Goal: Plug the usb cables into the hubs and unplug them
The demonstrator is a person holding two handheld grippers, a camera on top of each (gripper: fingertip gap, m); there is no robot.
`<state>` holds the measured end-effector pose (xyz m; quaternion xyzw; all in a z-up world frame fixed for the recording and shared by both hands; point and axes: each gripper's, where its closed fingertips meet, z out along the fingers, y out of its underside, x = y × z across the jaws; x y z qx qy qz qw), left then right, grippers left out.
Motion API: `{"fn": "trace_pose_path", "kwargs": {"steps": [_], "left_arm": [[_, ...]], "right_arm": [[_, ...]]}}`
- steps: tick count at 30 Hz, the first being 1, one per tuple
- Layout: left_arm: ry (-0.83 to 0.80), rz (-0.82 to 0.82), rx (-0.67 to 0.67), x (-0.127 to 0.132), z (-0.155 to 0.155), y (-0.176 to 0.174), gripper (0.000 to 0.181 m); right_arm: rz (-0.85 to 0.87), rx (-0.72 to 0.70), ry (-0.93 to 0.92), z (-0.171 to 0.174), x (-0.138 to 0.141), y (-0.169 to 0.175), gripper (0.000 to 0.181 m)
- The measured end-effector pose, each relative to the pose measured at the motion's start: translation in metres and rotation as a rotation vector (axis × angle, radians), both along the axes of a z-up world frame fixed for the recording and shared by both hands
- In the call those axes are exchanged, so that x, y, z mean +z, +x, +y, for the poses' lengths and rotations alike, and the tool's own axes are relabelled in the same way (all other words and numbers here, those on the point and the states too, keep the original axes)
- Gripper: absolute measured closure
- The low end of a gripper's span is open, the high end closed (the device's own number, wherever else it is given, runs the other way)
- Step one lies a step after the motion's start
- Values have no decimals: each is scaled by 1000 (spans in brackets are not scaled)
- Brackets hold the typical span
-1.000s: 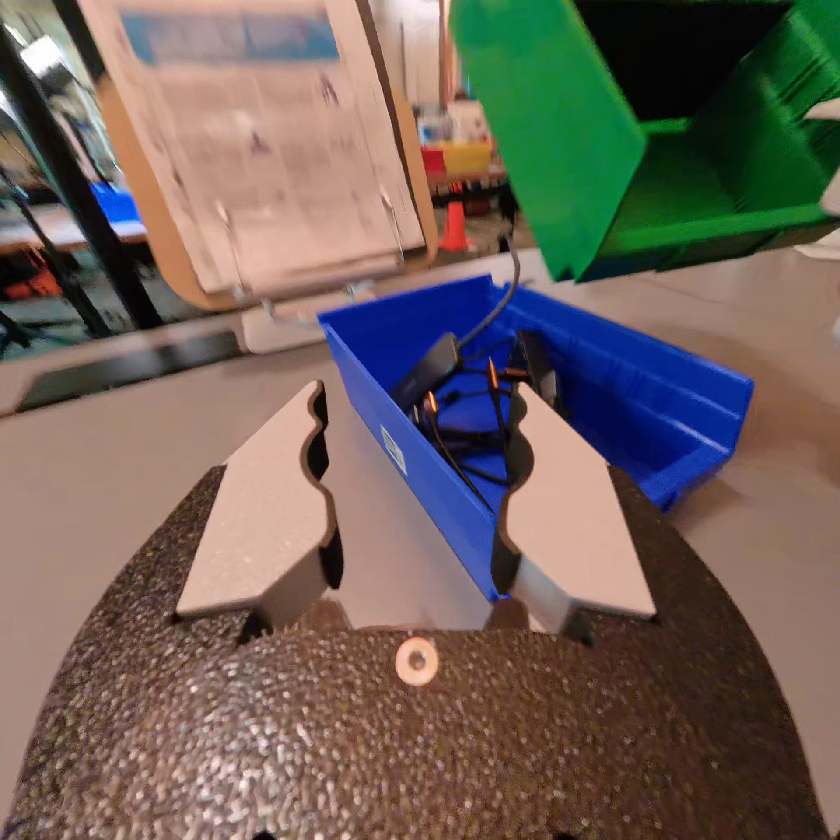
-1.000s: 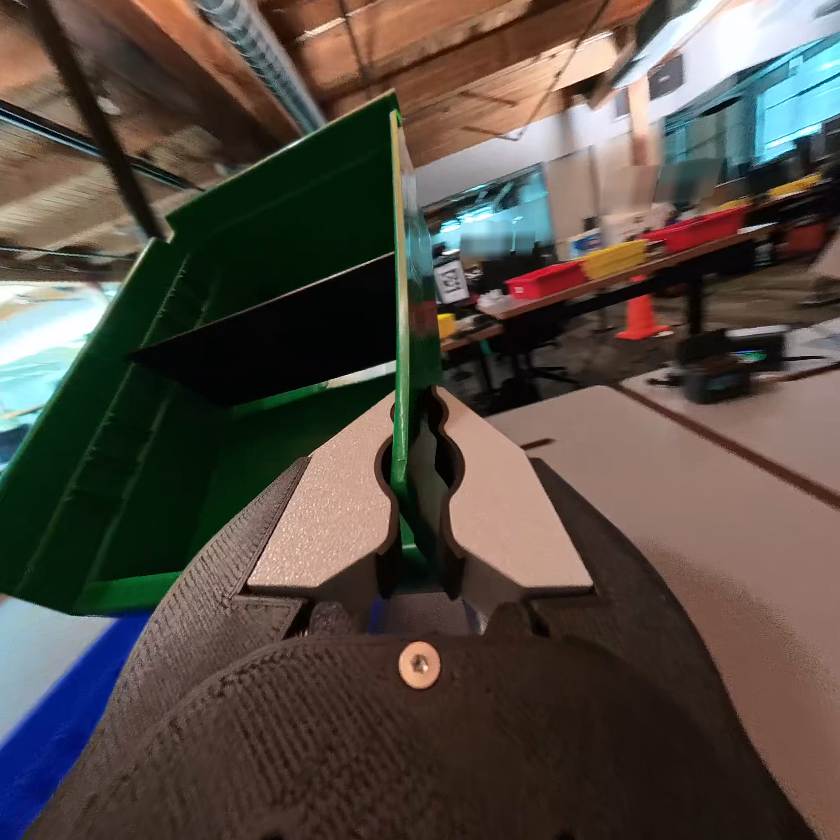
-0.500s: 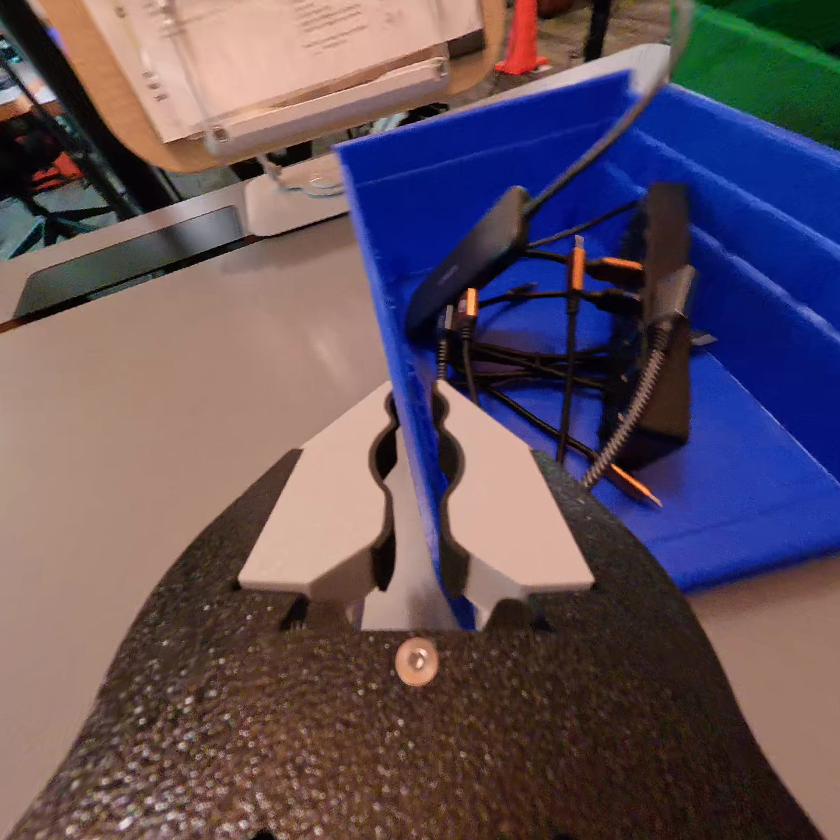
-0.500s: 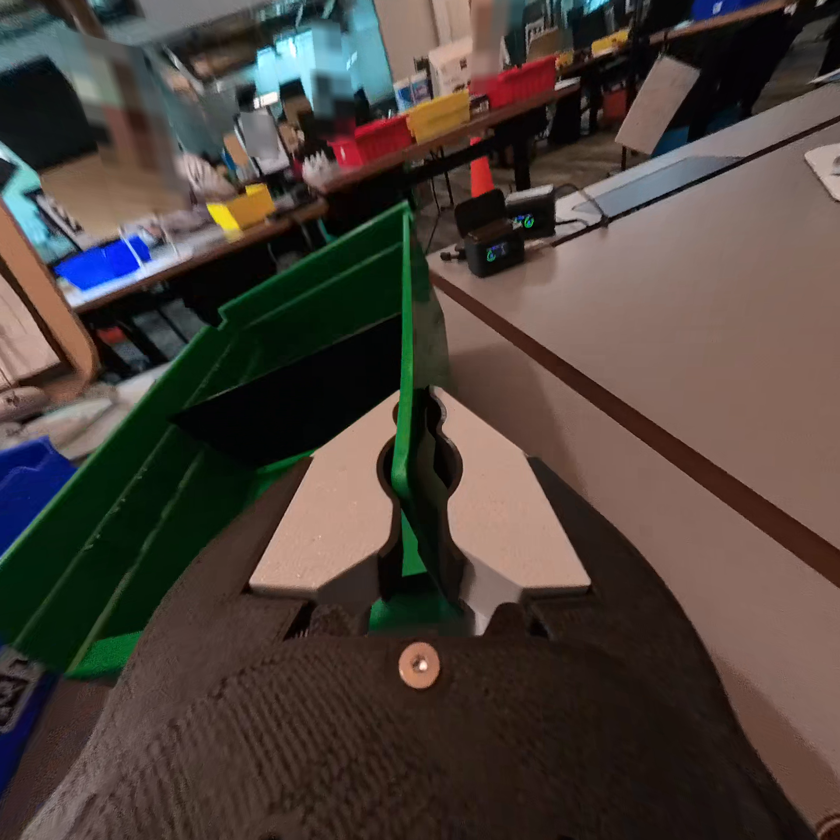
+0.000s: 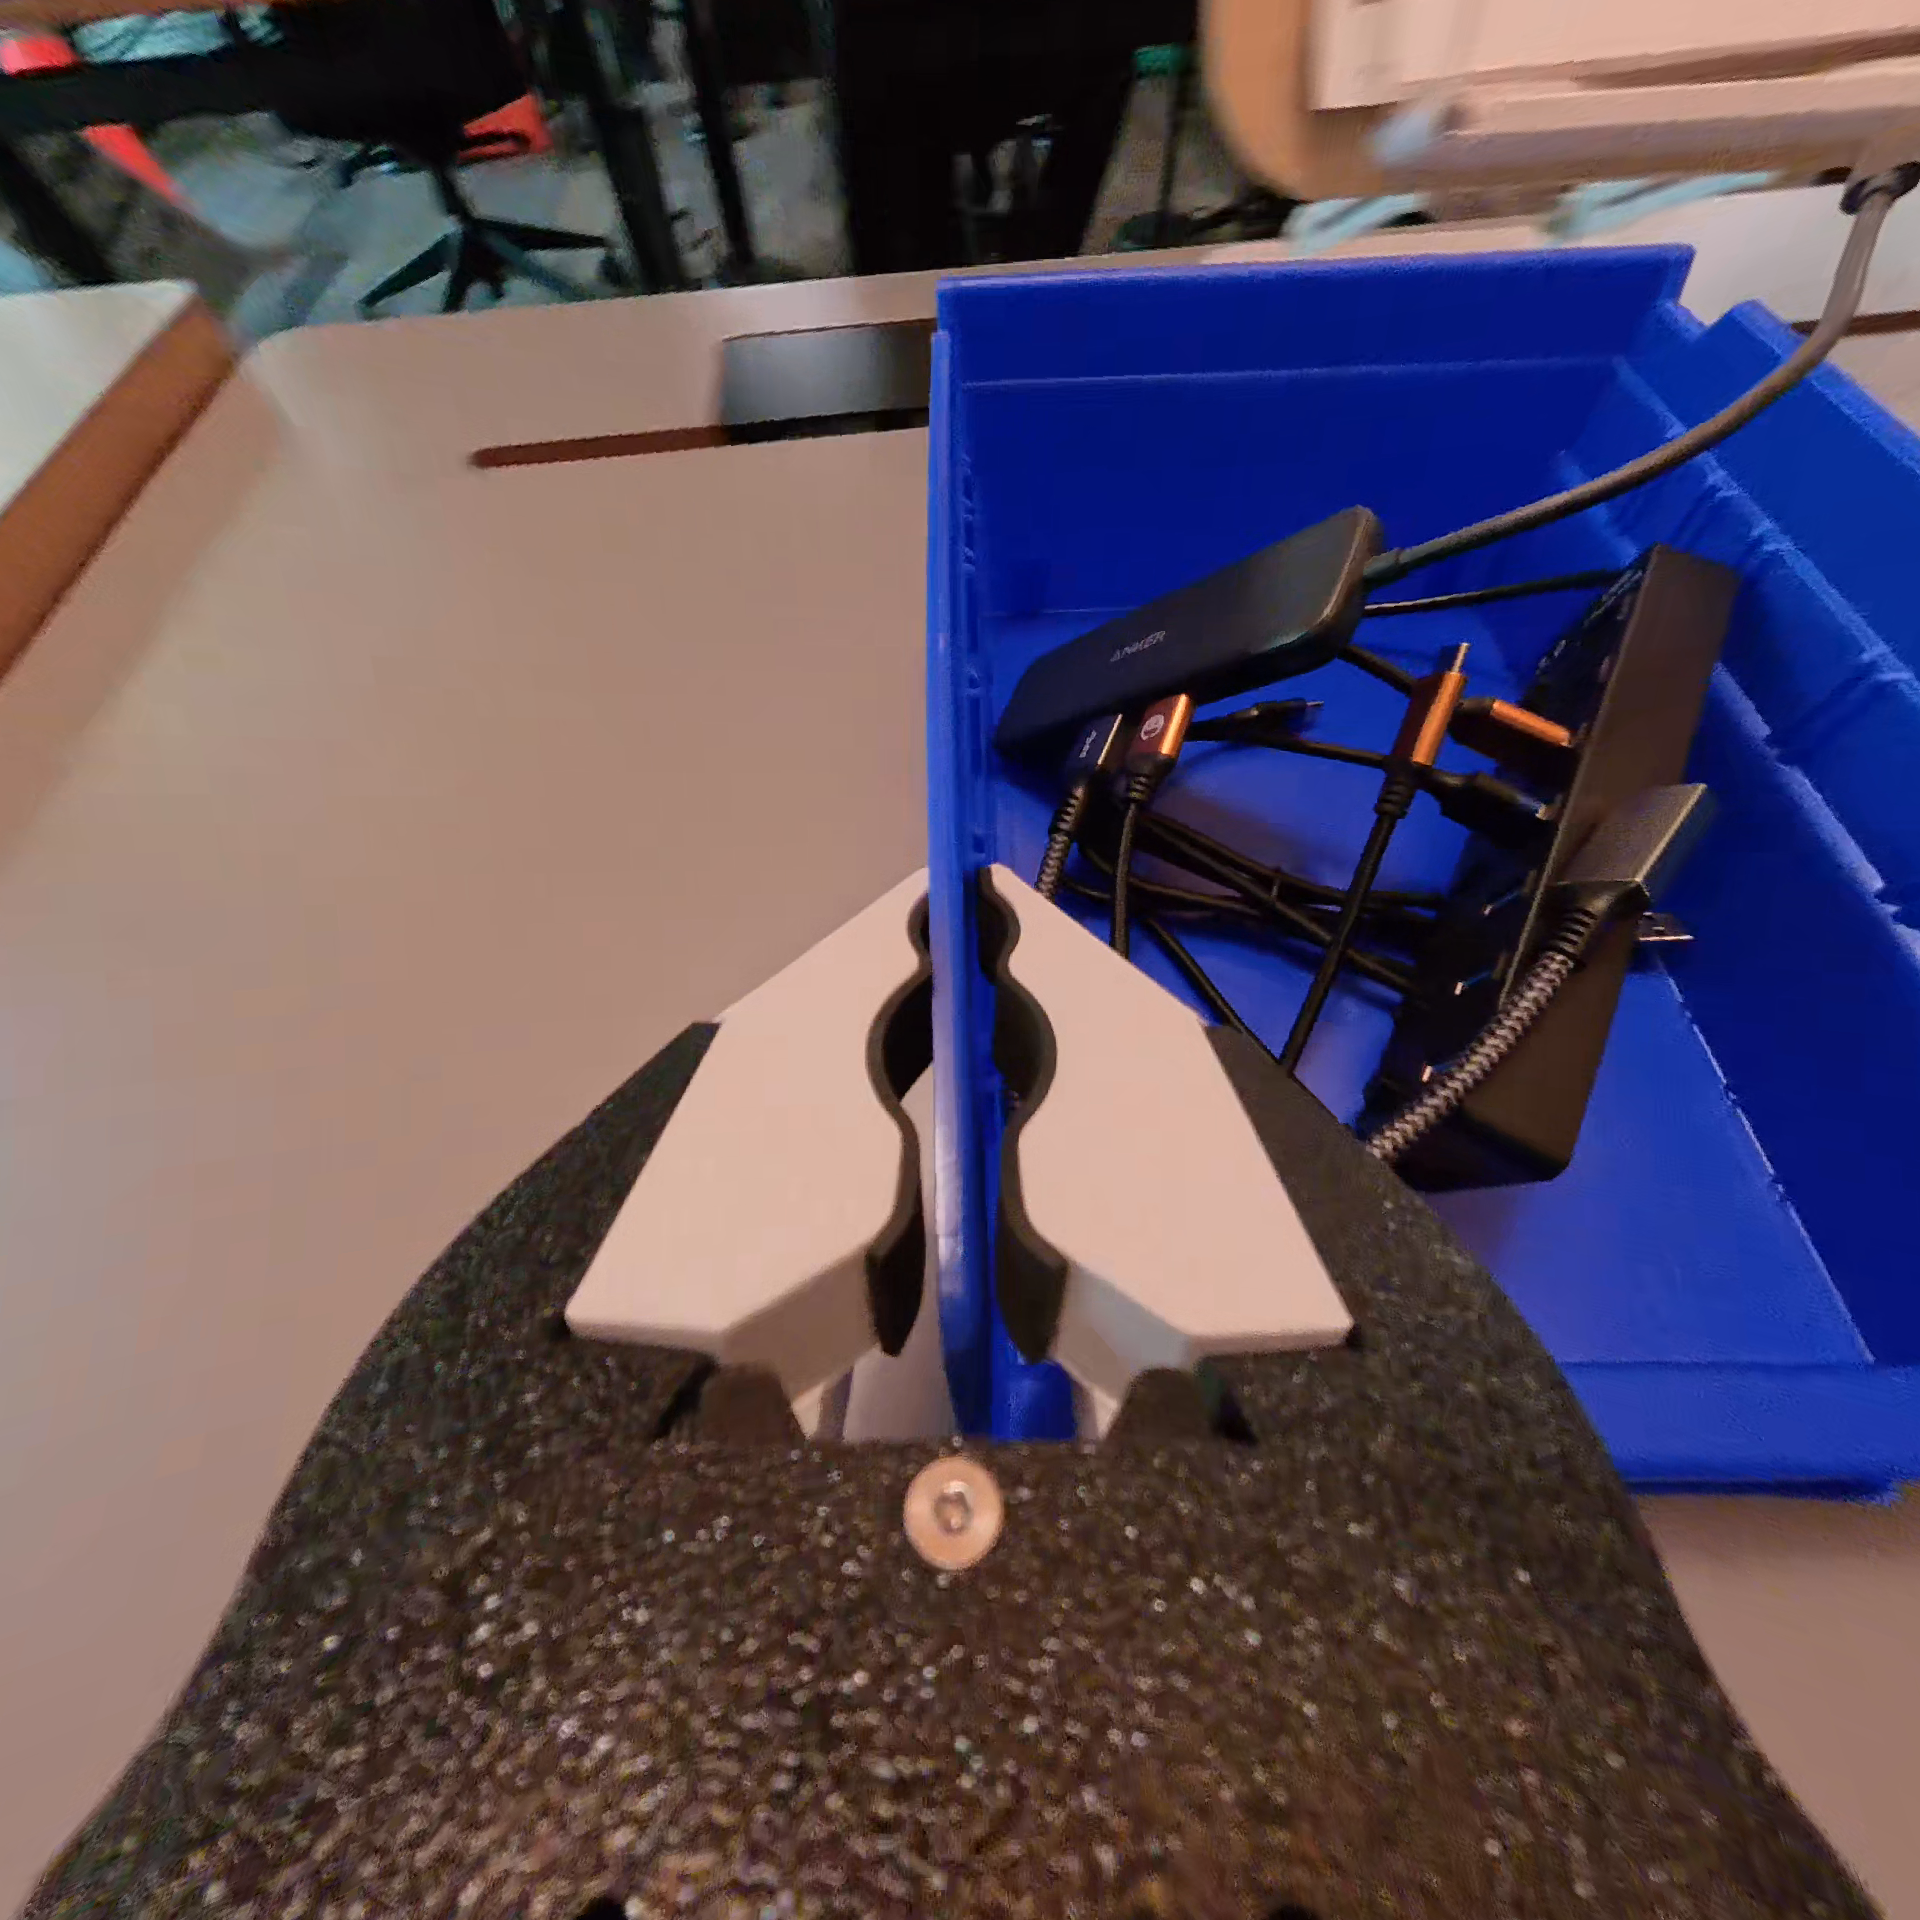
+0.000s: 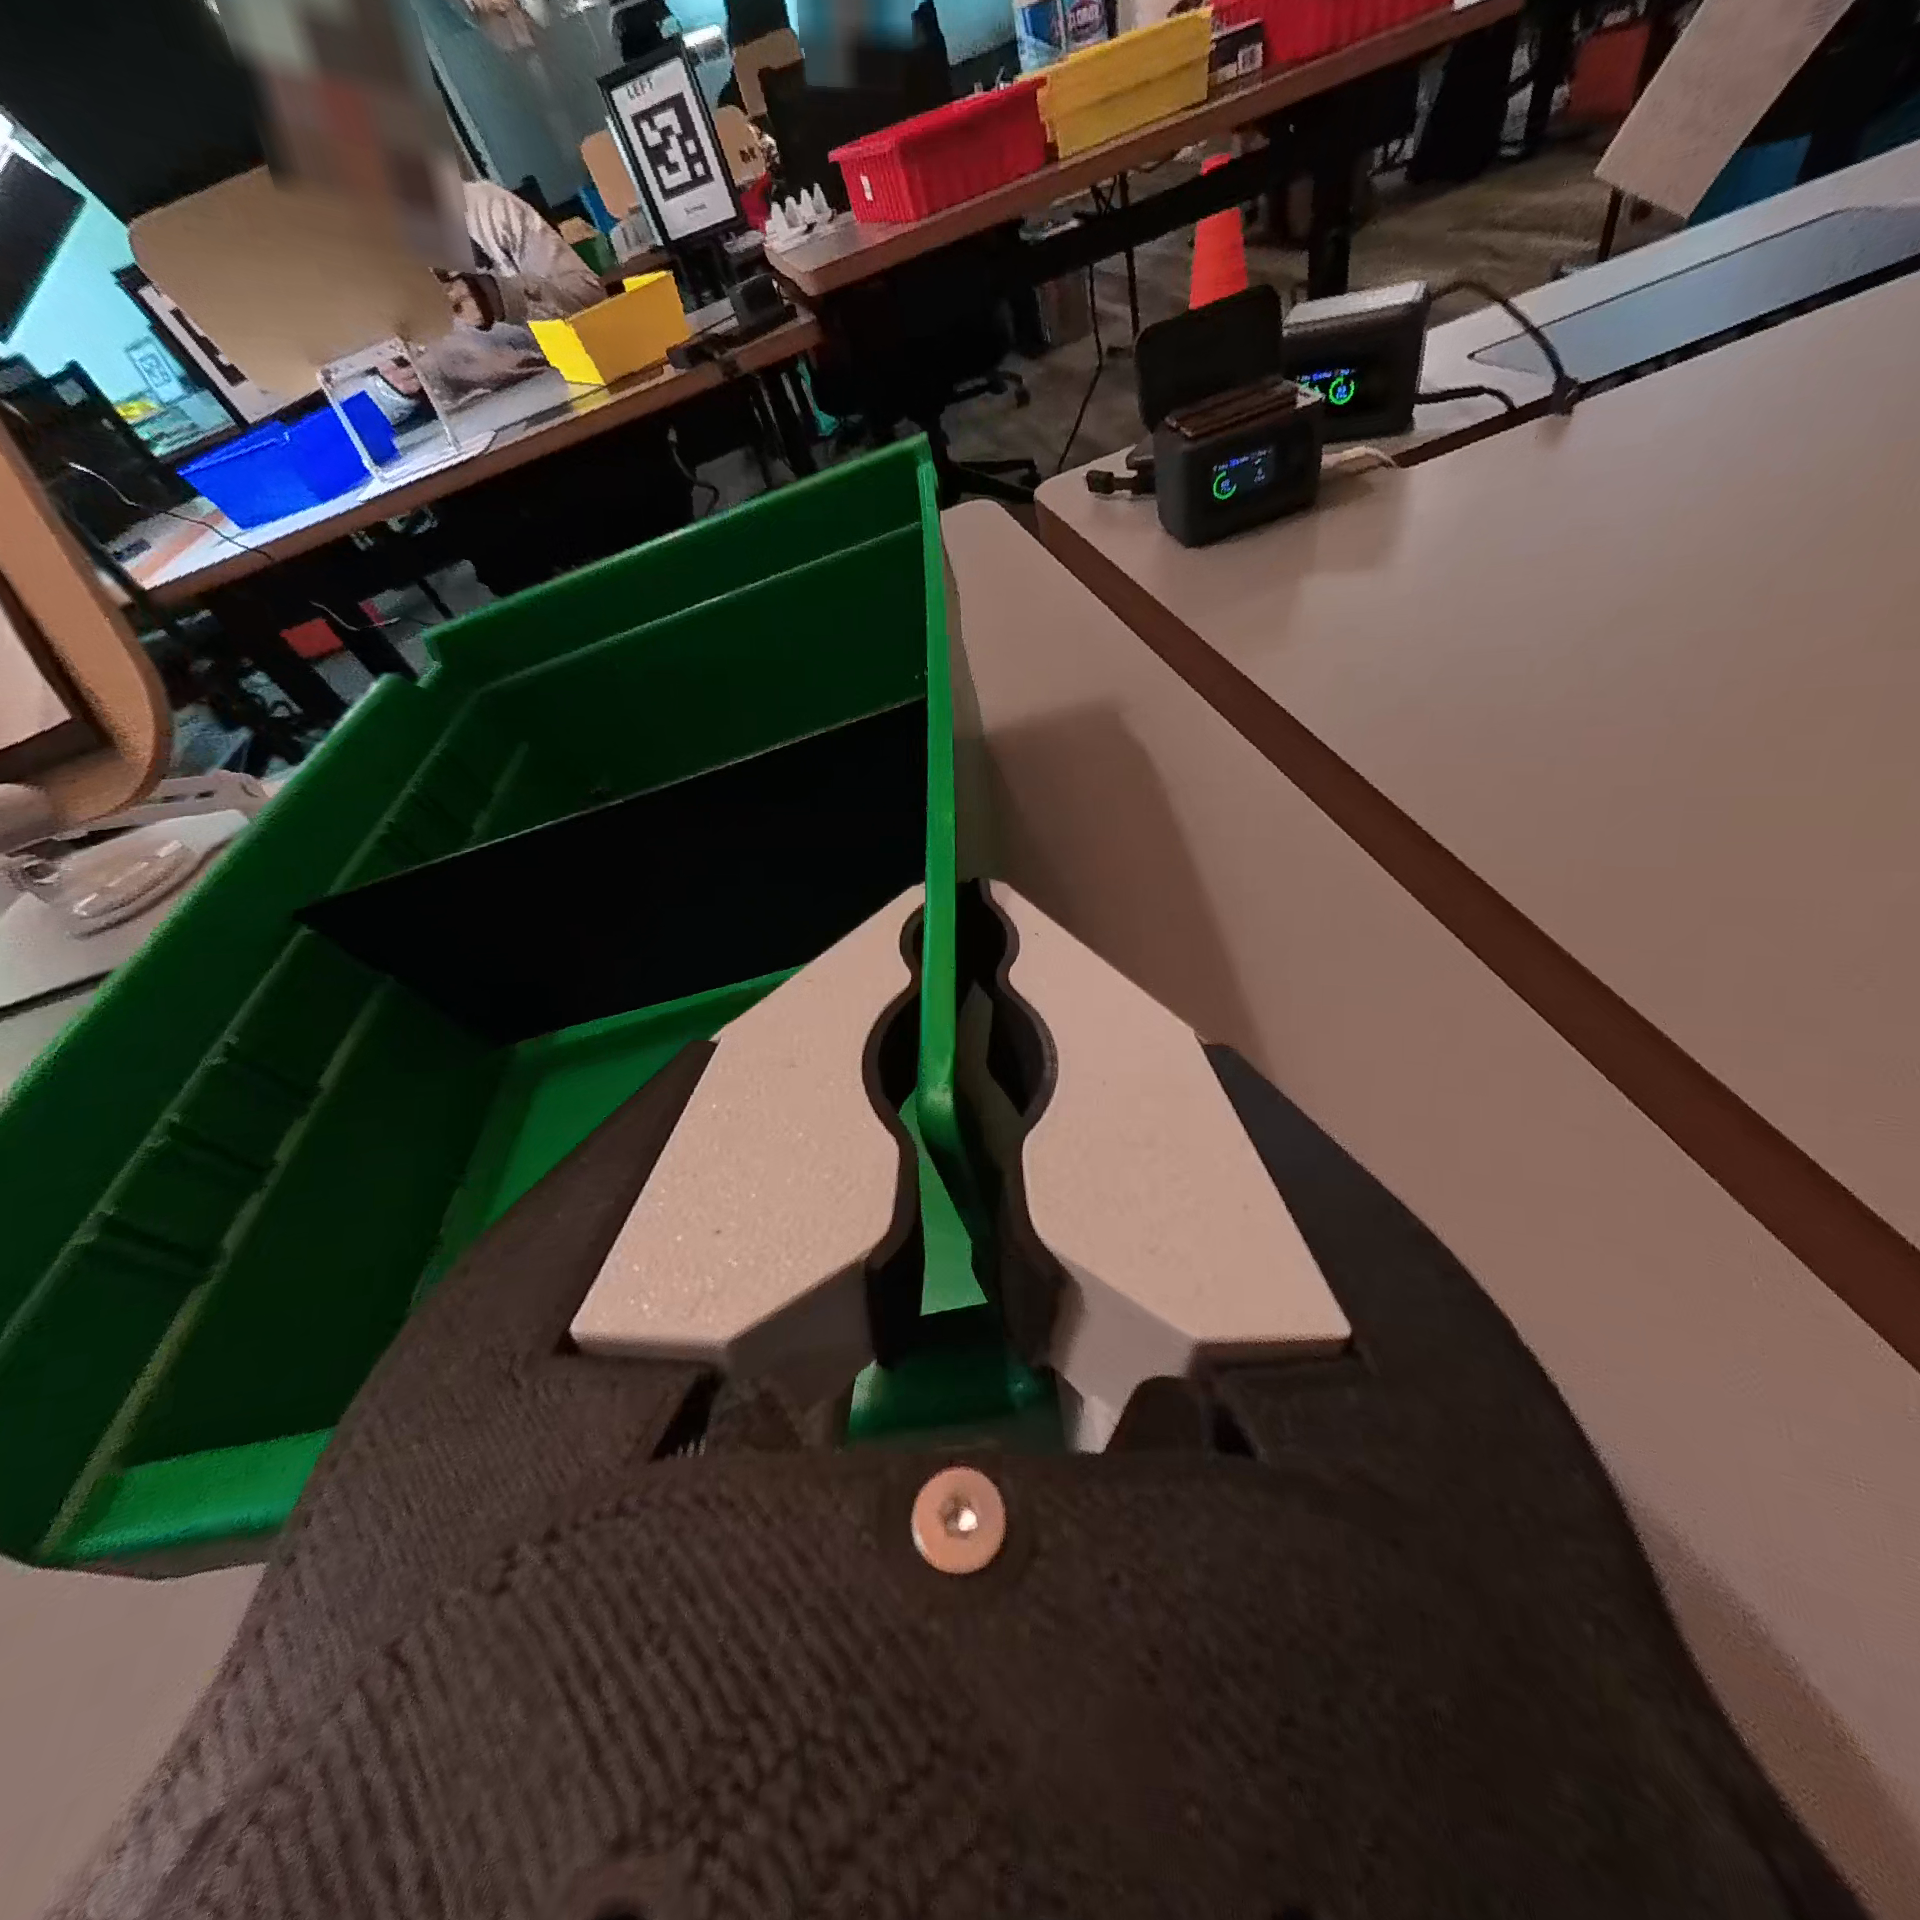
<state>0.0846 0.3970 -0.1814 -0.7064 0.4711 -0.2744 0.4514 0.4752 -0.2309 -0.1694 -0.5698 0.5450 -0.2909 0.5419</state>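
Left gripper (image 5: 956, 1049) clamped on blue bin (image 5: 1247, 312) wall, hubs (image 5: 1195, 634) and cables (image 5: 1351, 883) just right (inside); right gripper (image 6: 956, 1049) clamped on green bin (image 6: 644, 644) wall.

A pale grey surface (image 6: 1558, 831) with a dark brown edge runs through a busy workshop. Behind it stand long tables (image 6: 1091, 197) carrying red (image 6: 935, 166), yellow (image 6: 1127, 78) and blue bins (image 6: 281, 473), with an orange cone (image 6: 1218, 260) on the floor. An office chair (image 5: 457, 197) stands on the grey floor.

R tool (image 6: 954, 914) clamped on green bin (image 6: 312, 1039) side wall, black divider (image 6: 644, 862) inside.
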Motion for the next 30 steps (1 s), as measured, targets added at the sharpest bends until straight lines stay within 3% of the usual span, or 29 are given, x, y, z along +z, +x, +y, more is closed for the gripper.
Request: {"fn": "trace_pose_path", "kwargs": {"steps": [4,8,13,15,17,20,24,27,30], "left_arm": [[-21,1,125,-1,77,-38,180],[-39,-31,180,-4,144,-54,180],[-28,-52,221,-5,191,-51,180],[-22,-38,221,-5,198,-48,179],[-11,29,212,-5,201,-48,177],[86,110,253,15,205,-52,152],[167,104,56,54,168,-17,150],[195,265,-93,47,154,8,143],[246,422,-140,28,169,24,136]], "right_arm": [[22,45,3,7,-12,13,178],[21,96,-5,14,-12,31,178],[34,104,-109,15,-11,43,177],[-25,31,-184,6,9,37,153],[-152,9,-254,12,48,18,137],[-337,175,-299,75,94,-23,130],[-433,568,-279,196,100,-85,121],[-481,780,-176,271,94,-128,124],[-441,922,-123,321,78,-154,124]]}}
